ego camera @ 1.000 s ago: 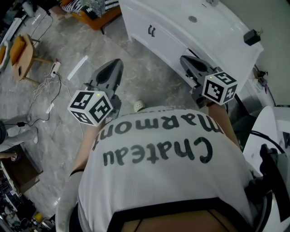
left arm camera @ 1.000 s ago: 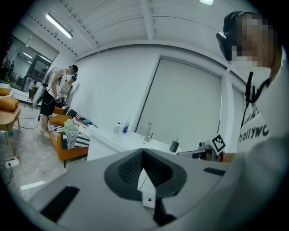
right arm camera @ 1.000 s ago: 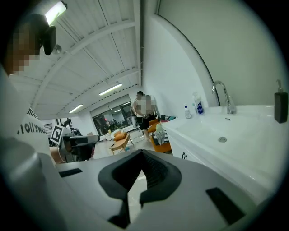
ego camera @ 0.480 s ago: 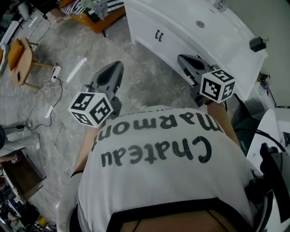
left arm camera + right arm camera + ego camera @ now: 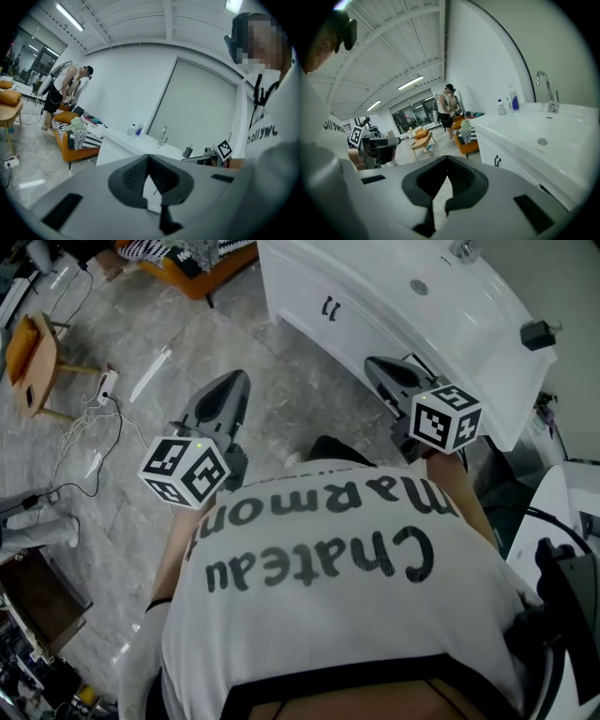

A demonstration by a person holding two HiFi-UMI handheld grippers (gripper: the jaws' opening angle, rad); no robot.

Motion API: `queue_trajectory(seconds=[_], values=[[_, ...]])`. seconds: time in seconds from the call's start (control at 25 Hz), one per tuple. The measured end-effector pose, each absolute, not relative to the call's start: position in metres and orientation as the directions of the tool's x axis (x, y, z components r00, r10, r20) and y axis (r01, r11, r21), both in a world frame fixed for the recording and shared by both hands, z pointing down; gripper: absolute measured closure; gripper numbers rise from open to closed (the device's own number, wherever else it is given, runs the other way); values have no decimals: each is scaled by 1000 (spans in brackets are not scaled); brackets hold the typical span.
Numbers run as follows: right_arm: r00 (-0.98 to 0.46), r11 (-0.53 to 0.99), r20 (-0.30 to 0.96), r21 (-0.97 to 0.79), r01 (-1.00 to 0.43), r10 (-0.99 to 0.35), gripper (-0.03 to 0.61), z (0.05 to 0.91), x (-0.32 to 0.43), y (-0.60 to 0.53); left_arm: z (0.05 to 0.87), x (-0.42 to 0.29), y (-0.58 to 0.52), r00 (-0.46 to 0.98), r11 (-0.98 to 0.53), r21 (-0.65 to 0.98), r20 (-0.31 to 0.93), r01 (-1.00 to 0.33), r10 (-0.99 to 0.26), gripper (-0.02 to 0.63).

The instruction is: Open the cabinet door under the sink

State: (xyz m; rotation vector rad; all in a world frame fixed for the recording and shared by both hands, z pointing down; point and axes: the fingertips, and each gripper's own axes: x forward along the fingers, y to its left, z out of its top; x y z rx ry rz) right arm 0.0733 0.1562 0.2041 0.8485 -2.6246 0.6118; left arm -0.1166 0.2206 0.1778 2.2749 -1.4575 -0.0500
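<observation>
The white vanity cabinet point(image 5: 292, 294) under the white basin sink point(image 5: 441, 306) stands at one o'clock in the head view. Its door is closed, with a pair of small dark handles point(image 5: 328, 307) side by side on the front. In the right gripper view the same handles point(image 5: 497, 161) sit at three o'clock, below the countertop, with a chrome tap point(image 5: 547, 90) at two o'clock.

The grey right gripper point(image 5: 379, 367) is low beside the cabinet front, at about two o'clock from the head view's centre, and is not on the handles. Its jaws are pressed together with nothing between them point(image 5: 446, 160).

The grey left gripper point(image 5: 231, 382) hovers over the grey marbled floor point(image 5: 281, 409) at ten o'clock, well apart from the cabinet. Its jaws also meet tip to tip and hold nothing point(image 5: 149, 158).

An orange sofa point(image 5: 192, 279) lies at twelve o'clock. A wooden chair point(image 5: 33, 357) and a white power strip point(image 5: 107, 385) with loose cables are at nine to ten o'clock.
</observation>
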Motion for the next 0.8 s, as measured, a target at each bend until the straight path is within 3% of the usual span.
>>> queue_trajectory(seconds=[0.36,0.8], values=[[-778,645,378,-437,-627,-501,574,226,73,108,185,-117,189,454,-362,336,256,-870,-854,606],[-764,674,462,-386,-630,-450,574,270,40,11,200,-140,65,490,-382,345,320,-857,-811,606]])
